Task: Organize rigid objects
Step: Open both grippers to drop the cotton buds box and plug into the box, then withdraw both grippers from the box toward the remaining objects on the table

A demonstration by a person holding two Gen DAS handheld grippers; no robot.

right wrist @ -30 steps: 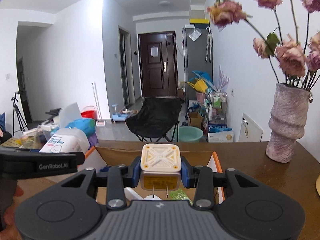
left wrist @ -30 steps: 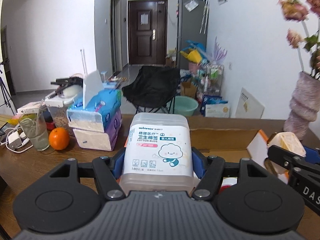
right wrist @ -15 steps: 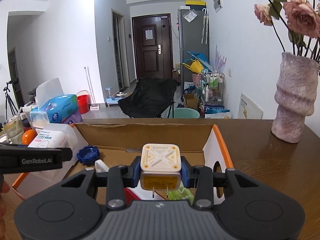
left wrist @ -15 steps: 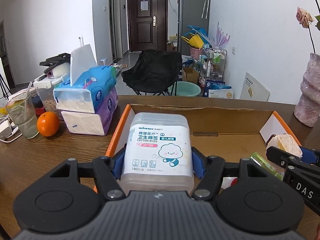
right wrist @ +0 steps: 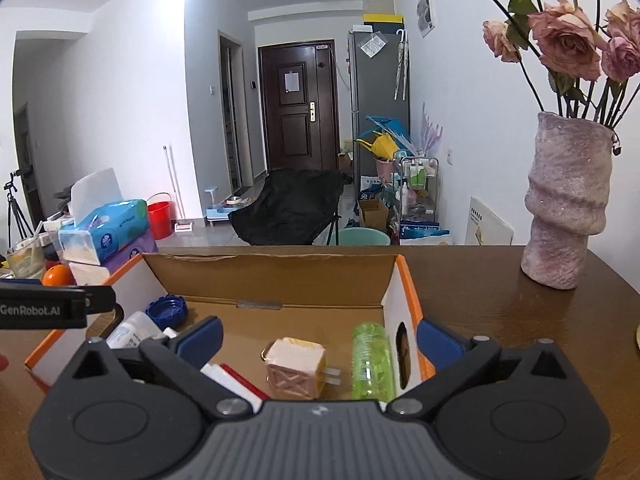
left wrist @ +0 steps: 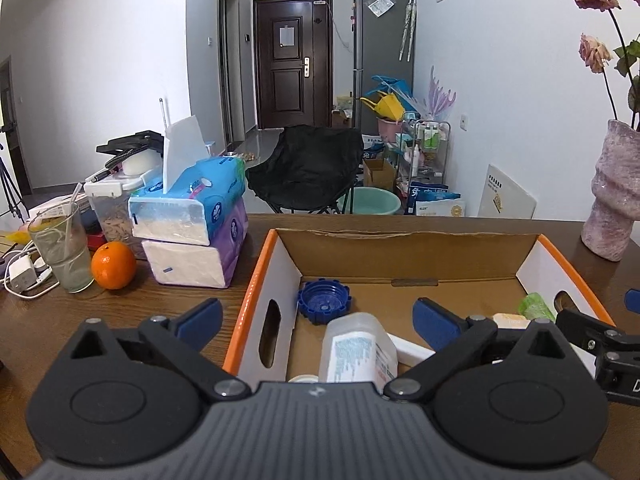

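Note:
An orange-rimmed cardboard box (left wrist: 404,256) (right wrist: 280,276) sits on the wooden table. The cotton bud box (left wrist: 356,352) lies loose inside it below my left gripper (left wrist: 316,316), whose jaws are opening and stand wide with nothing pressed between the pads. The yellow plug adapter (right wrist: 298,368) lies on the box floor below my right gripper (right wrist: 320,334), whose jaws are opening wide too, clear of it. A blue cap (left wrist: 323,296) (right wrist: 167,311), a green bottle (right wrist: 371,360) and a white and red item (right wrist: 230,380) also lie in the box.
Stacked tissue packs (left wrist: 192,224), an orange (left wrist: 113,265), a glass with a straw (left wrist: 64,250) and a charger with cable (left wrist: 22,274) stand left of the box. A pink vase with roses (right wrist: 568,208) stands at the right. Beyond the table a black chair (left wrist: 308,168).
Both grippers opened. The cotton bud box dropped from the left one and the plug adapter from the right one; both now lie in the cardboard box. The right gripper sank a little.

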